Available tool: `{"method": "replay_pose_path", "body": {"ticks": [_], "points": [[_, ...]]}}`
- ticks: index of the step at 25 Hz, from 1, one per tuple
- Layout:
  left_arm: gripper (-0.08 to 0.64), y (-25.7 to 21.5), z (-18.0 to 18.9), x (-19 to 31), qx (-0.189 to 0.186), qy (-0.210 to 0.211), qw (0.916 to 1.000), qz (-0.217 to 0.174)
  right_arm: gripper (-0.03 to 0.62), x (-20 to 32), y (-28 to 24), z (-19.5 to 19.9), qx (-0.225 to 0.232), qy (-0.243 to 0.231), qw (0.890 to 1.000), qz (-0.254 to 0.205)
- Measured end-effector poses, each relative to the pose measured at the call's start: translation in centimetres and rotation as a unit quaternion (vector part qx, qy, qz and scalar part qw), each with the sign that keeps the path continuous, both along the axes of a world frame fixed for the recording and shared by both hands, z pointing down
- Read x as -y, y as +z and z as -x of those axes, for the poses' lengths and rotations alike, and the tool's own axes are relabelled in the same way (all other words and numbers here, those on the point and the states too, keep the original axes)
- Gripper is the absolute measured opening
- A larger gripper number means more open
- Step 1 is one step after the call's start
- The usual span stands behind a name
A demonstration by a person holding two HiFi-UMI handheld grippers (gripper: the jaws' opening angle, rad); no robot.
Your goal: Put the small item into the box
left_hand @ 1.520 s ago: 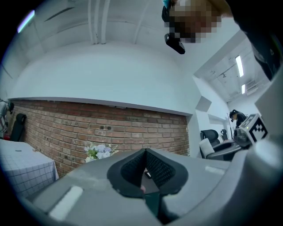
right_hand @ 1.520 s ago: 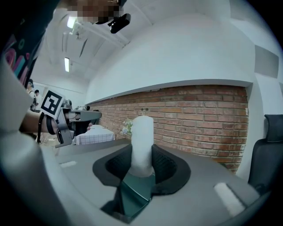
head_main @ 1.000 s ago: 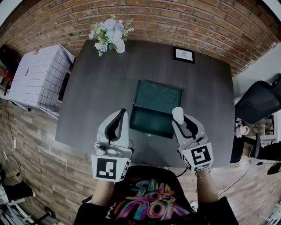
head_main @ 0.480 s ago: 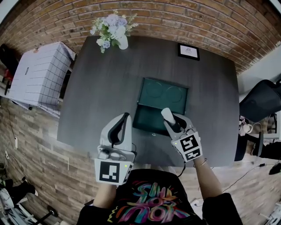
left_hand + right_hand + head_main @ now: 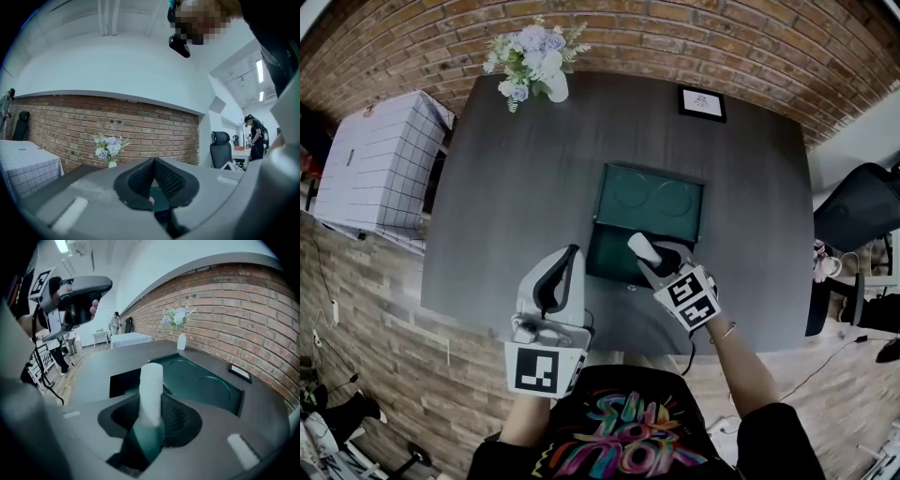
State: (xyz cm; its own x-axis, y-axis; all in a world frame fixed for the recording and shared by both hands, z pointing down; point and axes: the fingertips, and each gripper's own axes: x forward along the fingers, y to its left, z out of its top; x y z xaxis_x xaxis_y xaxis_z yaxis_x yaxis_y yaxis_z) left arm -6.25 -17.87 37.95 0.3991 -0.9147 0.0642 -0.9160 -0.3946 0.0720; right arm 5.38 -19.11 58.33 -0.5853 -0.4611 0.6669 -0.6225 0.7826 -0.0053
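Right gripper view: the right gripper (image 5: pixel 151 401) clamps the lower half of a plain white, matte cylinder (image 5: pixel 151 378). Only the head view shows it over the open green box (image 5: pixel 652 193). Left of the box, the left gripper (image 5: pixel 570 251) has its jaws together, empty.

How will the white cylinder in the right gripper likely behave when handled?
The white cylinder looks unsquashed in the right gripper, so it is probably fairly stiff. Being round and tall, it may roll if laid down and tip if stood.
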Motion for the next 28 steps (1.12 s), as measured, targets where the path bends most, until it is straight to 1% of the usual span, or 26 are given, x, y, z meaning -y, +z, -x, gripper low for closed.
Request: {"method": "replay_pose_path", "body": {"ticks": [6, 11, 16, 21, 23, 28], "points": [[0.002, 0.4, 0.4, 0.1, -0.003, 0.002, 1.0000, 0.002, 0.140, -0.7, 2.2, 1.0, -0.038, -0.027, 0.998, 0.051], [0.002, 0.9, 0.9, 0.4, -0.005, -0.004, 1.0000, 0.008, 0.141, -0.7, 4.2, 1.2, -0.070, -0.048, 0.992, 0.091], [0.002, 1.2, 1.4, 0.6, -0.007, -0.007, 0.9999, 0.010, 0.141, -0.7, 5.8, 1.4, -0.107, -0.066, 0.986, 0.108], [0.002, 1.2, 1.5, 0.7, -0.007, -0.006, 0.9999, 0.008, 0.144, -1.0, 7.2, 1.2, -0.140, -0.079, 0.978, 0.135], [0.002, 1.2, 1.7, 0.7, -0.008, -0.007, 0.9999, 0.009, 0.147, -1.0, 7.5, 1.1, -0.146, -0.080, 0.976, 0.141], [0.002, 1.0, 2.0, 0.5, -0.012, -0.013, 0.9998, 0.011, 0.152, -1.1, 7.8, 1.2, -0.146, -0.076, 0.975, 0.151]]}}
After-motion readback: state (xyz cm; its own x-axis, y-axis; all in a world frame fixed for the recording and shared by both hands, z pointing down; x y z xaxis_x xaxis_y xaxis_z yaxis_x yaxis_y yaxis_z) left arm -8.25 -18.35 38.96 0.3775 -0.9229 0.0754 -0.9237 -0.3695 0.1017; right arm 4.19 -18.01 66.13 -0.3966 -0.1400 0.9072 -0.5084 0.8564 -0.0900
